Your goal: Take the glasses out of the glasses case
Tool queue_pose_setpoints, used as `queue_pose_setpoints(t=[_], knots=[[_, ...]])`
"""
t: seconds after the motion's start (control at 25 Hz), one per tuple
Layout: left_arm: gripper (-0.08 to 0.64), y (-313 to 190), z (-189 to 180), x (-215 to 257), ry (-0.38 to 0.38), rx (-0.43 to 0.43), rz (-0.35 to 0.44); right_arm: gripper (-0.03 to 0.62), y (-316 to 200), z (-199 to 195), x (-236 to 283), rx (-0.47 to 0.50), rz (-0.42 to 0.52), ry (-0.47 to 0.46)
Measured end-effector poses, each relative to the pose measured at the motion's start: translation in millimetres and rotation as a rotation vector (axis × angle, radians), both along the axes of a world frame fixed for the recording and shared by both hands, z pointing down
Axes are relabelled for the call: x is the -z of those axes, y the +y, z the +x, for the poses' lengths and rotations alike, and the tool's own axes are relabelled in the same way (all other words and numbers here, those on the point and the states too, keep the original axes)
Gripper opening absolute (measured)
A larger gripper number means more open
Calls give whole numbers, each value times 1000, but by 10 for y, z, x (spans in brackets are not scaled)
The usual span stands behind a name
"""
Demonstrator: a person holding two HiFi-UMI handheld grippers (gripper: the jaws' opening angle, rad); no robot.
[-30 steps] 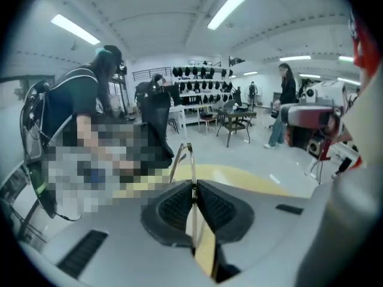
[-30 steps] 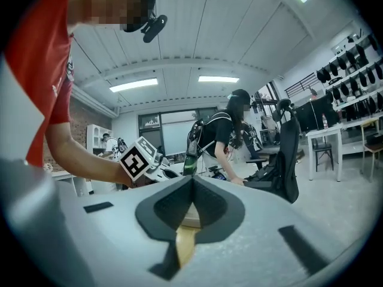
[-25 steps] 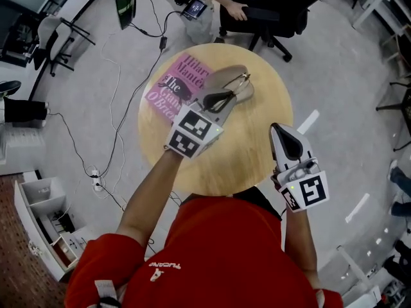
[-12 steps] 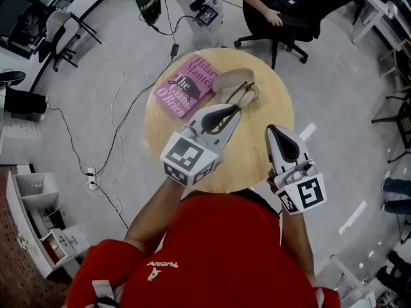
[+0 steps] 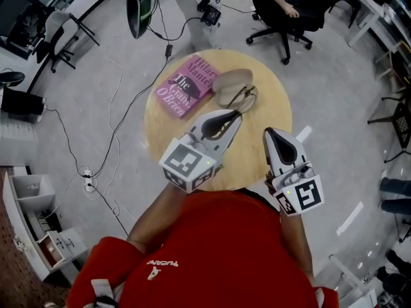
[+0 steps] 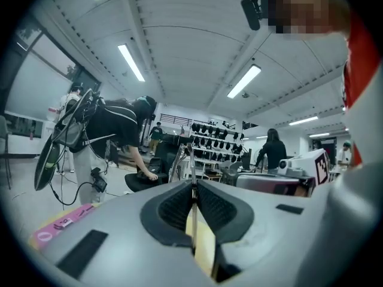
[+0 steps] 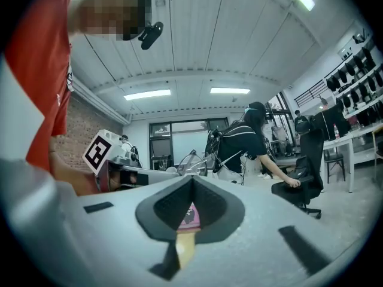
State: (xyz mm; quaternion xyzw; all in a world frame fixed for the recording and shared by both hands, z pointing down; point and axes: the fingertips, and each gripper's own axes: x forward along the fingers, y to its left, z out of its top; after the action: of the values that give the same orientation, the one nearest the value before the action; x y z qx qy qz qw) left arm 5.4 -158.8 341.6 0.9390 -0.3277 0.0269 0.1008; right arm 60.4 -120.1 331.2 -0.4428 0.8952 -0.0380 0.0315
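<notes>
Grey floor all round, crossed by loose cables (image 5: 115, 108), with an office chair (image 5: 289, 11) beyond the far edge. In the middle, a round wooden table (image 5: 164, 130), bare wood along its near left and far right. Pink book (image 5: 186, 85) at the far left, corners close to the rim. Beige glasses case (image 5: 230, 81) just right of the book, seemingly lying open, well inside the far rim.

Glasses (image 5: 244, 97) outside the case, seen from above just at its near right side. Pinched by a thin part of the frame in the left gripper (image 5: 235, 114), jaws pressed together on it. Held up in the air level with that gripper rather than resting on the wood.

Right gripper (image 5: 270, 133) over the near right part of the table, apart from the left one, open wood between it and the case. Jaws closed tip to tip, nothing between them.
</notes>
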Motion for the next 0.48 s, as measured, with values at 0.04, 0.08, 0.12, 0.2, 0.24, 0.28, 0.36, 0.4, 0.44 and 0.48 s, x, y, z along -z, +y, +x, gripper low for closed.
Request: queue_pose_setpoints(t=[0.04, 0.08, 0.12, 0.2, 0.24, 0.28, 0.36, 0.4, 0.44, 0.48], knots=[[25, 2, 7, 5, 2, -2, -1, 5, 3, 6, 10, -1, 2, 2], [25, 3, 15, 10, 4, -4, -1, 5, 5, 13, 18, -3, 3, 4], [25, 3, 25, 13, 6, -6, -2, 5, 8, 21, 23, -4, 4, 5], [25, 12, 50, 11, 8, -8, -4, 5, 21, 42, 22, -7, 4, 7], [25, 21, 63, 9, 8, -9, -5, 5, 33, 54, 21, -8, 4, 8], [25, 31, 75, 8, 8, -9, -6, 5, 45, 65, 18, -8, 3, 9], [25, 42, 94, 4, 7, -9, -8, 3, 55, 81, 4, -9, 1, 14], [25, 39, 99, -2, 6, -10, -8, 4, 51, 86, -7, -9, 0, 16], [25, 35, 101, -10, 4, -10, -9, 4, 44, 89, -18, -9, -1, 17], [25, 32, 100, -17, 2, -10, -10, 5, 39, 87, -26, -9, -2, 16]])
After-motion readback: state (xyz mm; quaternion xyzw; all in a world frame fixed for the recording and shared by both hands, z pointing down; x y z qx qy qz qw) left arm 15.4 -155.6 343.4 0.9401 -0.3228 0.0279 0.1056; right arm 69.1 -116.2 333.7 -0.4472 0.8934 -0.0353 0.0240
